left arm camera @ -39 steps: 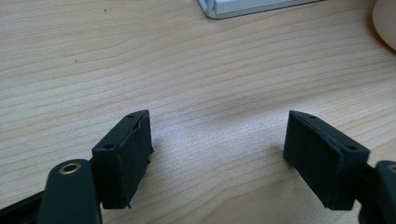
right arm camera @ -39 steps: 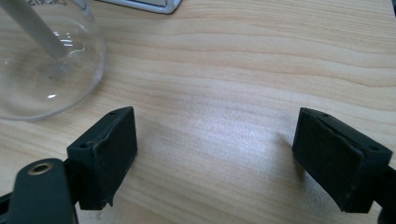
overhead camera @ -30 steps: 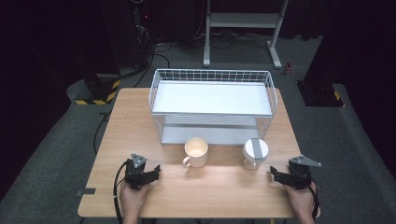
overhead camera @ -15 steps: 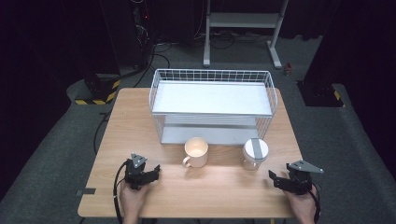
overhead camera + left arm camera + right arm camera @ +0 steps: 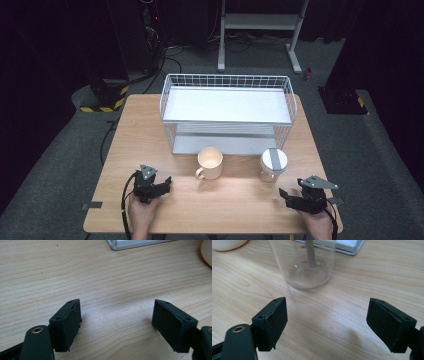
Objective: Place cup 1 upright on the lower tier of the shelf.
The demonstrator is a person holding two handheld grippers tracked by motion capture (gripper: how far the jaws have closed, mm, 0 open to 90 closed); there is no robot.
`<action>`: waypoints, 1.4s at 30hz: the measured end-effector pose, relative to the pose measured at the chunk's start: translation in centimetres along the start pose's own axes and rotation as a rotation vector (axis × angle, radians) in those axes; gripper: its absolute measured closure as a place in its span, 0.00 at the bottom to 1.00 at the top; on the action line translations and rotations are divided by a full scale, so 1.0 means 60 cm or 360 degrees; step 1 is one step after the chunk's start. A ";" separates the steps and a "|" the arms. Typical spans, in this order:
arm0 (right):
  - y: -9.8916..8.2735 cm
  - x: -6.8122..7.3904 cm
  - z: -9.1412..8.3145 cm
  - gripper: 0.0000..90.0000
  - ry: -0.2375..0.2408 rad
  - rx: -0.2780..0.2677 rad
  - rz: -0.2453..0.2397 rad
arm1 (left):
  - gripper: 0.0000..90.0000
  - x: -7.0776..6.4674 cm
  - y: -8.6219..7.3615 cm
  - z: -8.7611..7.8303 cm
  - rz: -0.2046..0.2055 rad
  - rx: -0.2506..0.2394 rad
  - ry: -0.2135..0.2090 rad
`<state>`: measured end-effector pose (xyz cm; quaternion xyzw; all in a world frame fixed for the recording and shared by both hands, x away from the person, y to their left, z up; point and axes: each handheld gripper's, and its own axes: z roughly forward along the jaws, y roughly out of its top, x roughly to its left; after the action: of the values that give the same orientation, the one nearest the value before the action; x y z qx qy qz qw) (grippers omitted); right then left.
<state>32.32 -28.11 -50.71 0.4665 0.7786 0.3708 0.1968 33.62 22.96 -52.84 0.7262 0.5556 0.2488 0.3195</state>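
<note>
Resting low over the desk (image 5: 150, 135), both grippers sit at its near edge, each in one of the person's hands. The left gripper (image 5: 162, 182) has its jaws spread wide with nothing between them; in the left gripper view bare wood grain shows in the gap. Ahead of those jaws and off to their right, well apart, stands the mug (image 5: 210, 162), upright with its handle turned toward the person; a pale sliver of it shows at the top right corner of the left gripper view (image 5: 207, 252).

The right gripper (image 5: 285, 195) also holds nothing. Its jaws have just been opening a little further, and they stand wide apart over bare wood. Near in front of them, slightly toward the left jaw, stands the jar (image 5: 303, 263), clear-walled and upright, with a grey strip running down its side. It is outside the jaws and touches neither pad. In the high view the jar (image 5: 273, 164) shows a white lid crossed by a grey band, and it lies ahead of the right jaws and a little to their left.

Behind mug and jar stands the rack (image 5: 225, 80), a white wire basket on two levels, its lower shelf edge just beyond both.
</note>
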 end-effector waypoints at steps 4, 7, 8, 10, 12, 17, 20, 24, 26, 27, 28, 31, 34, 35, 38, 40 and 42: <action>0.002 0.008 -0.004 0.18 0.0010 -0.0016 -0.0018 | 0.26 0.000 0.000 0.000 -0.0004 -0.0004 0.0002; 0.002 0.013 -0.003 0.17 0.0011 -0.0028 -0.0031 | 0.26 0.000 0.000 0.000 -0.0004 -0.0004 0.0002; 0.003 0.014 -0.003 0.17 0.0013 -0.0032 -0.0026 | 0.26 0.000 0.000 0.000 -0.0005 -0.0005 0.0002; 0.004 0.017 -0.001 0.16 0.0017 -0.0038 -0.0028 | 0.26 0.000 0.000 0.000 -0.0006 -0.0005 0.0002; 0.006 0.021 0.001 0.16 0.0024 -0.0044 -0.0023 | 0.26 0.000 0.000 0.000 -0.0005 -0.0005 0.0002; 0.014 0.028 0.008 0.16 0.0041 -0.0065 -0.0051 | 0.26 0.000 0.000 0.000 -0.0008 -0.0004 0.0005; 0.021 0.032 0.011 0.15 0.0041 -0.0069 -0.0047 | 0.26 0.000 0.000 0.000 -0.0010 -0.0003 0.0005; 0.030 0.034 0.014 0.15 0.0031 -0.0089 -0.0070 | 0.26 0.000 0.000 0.000 -0.0010 -0.0003 0.0005; 0.038 0.035 0.021 0.15 0.0030 -0.0101 -0.0074 | 0.26 0.000 0.000 0.000 -0.0009 -0.0004 0.0005; 0.040 0.036 0.024 0.14 0.0030 -0.0099 -0.0075 | 0.26 0.000 0.000 0.000 -0.0010 -0.0003 0.0005; 0.043 0.038 0.026 0.14 0.0030 -0.0096 -0.0064 | 0.26 0.000 0.000 0.000 -0.0009 -0.0004 0.0005; 0.049 0.040 0.033 0.14 0.0025 -0.0104 -0.0086 | 0.26 0.000 0.000 0.000 -0.0011 -0.0003 0.0005; 0.052 0.042 0.038 0.14 0.0017 -0.0111 -0.0103 | 0.26 0.000 0.000 0.000 -0.0012 -0.0003 0.0005; 0.054 0.045 0.044 0.13 0.0011 -0.0111 -0.0090 | 0.26 0.000 0.000 0.000 -0.0012 -0.0003 0.0006; 0.059 0.049 0.049 0.13 -0.0002 -0.0105 -0.0106 | 0.26 0.000 0.000 0.000 -0.0013 -0.0005 0.0008; 0.061 0.049 0.052 0.13 -0.0020 -0.0117 -0.0111 | 0.26 0.000 0.000 0.000 -0.0013 -0.0003 0.0006; 0.064 0.047 0.055 0.13 -0.0031 -0.0125 -0.0100 | 0.26 0.000 0.000 0.000 -0.0012 -0.0003 0.0006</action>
<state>35.34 -23.22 -49.80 0.4372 0.7757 0.3901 0.2342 33.64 22.95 -52.85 0.7233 0.5587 0.2495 0.3200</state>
